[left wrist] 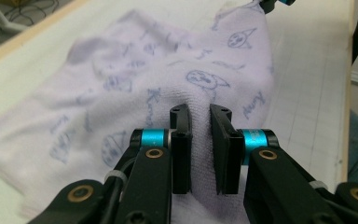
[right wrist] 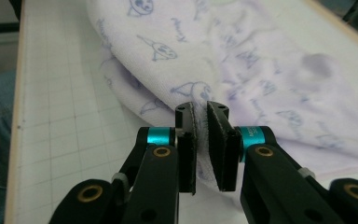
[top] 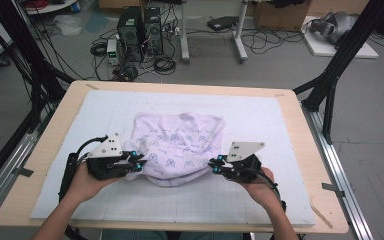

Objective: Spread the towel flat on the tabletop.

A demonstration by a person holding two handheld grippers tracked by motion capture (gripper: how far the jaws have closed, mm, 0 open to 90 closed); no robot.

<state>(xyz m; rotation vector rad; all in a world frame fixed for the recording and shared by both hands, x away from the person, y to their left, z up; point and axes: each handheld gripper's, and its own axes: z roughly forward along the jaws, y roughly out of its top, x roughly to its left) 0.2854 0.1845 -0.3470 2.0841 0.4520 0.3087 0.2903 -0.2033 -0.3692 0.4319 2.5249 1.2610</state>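
- Left gripper (left wrist: pixel 200 122): seen in its own view, the two black jaws stand close together with a fold of the towel (left wrist: pixel 168 84) pinched between them; clenched on the cloth.
- Right gripper (right wrist: pixel 200 119): in its own view the jaws are likewise drawn in on a thin edge of the towel (right wrist: pixel 242 60), fabric showing in the narrow gap between the pads; clenched on the cloth.
- Left gripper (top: pixel 137 161), high view: it meets the towel's near-left corner, held by the person's left hand (top: pixel 82 182).
- Right gripper (top: pixel 215 166), high view: it meets the towel's near-right corner, held by the person's right hand (top: pixel 260 187).
- Towel (top: pixel 177 145): pale lilac with small dark printed figures, bunched and folded over itself, its near edge rounded between the two grippers; a grey smudge lies near its far edge.
- Mat (top: pixel 260 120): white, with a faint grid, lies under the towel and reaches out past it on all sides.
- Table (top: pixel 290 100): the light wooden top shows as a border around the mat.
- Floor beyond the table, past the towel's far edge: computer towers (top: pixel 140 32) and loose cables (top: pixel 165 64).
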